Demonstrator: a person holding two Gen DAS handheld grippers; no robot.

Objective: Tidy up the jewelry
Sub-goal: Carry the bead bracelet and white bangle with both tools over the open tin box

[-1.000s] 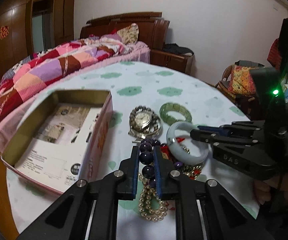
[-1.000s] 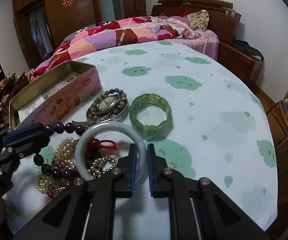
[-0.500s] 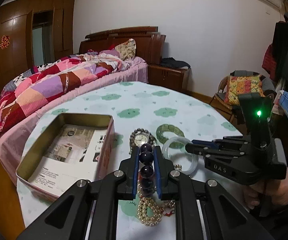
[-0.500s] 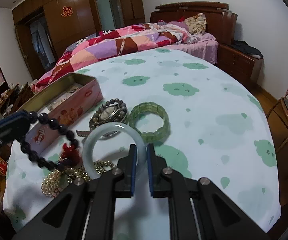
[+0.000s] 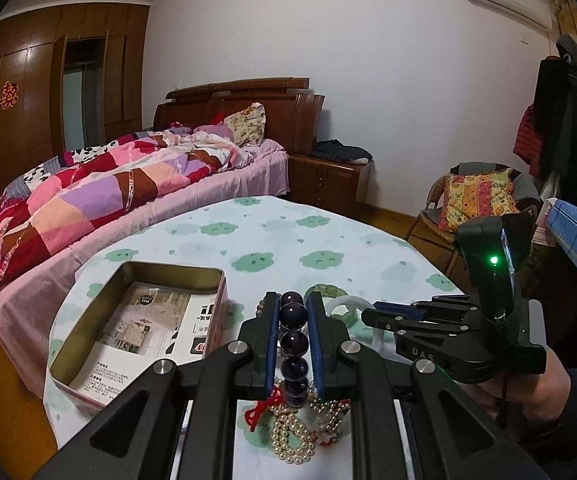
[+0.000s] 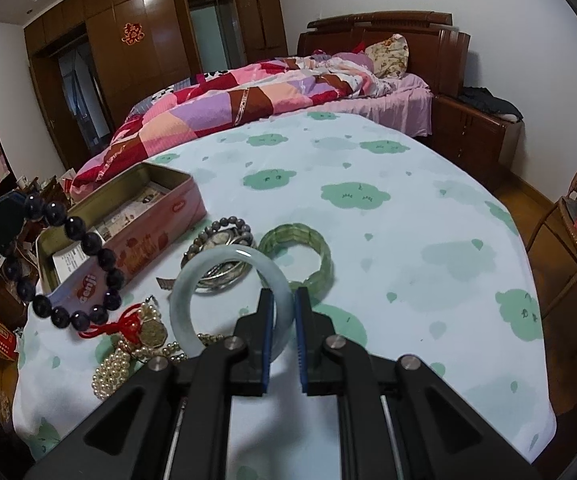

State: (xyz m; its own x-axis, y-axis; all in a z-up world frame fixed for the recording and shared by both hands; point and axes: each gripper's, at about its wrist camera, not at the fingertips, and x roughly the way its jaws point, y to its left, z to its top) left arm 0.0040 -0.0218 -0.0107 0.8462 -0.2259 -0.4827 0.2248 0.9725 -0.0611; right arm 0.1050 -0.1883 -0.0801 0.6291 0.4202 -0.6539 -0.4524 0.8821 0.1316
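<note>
Tablecloth (image 6: 368,240): open tin (image 5: 100,344) holds printed card (image 5: 148,336).

A quilted bed (image 5: 100,192) (wooden headboard) behind the table; perhaps a cushioned wicker chair (image 5: 476,200) right.

Home bedroom: bed (image 5: 136,176), wardrobe (image 6: 100,52)

Between the left gripper's (image 5: 292,314) blue-padded fingers sits a dark purple round-bead bracelet (image 5: 293,344), left of it a pink, gold-lined rectangular tin (image 5: 216,304), beneath everything a white tablecloth (image 6: 408,240) printed with green clouds.
</note>
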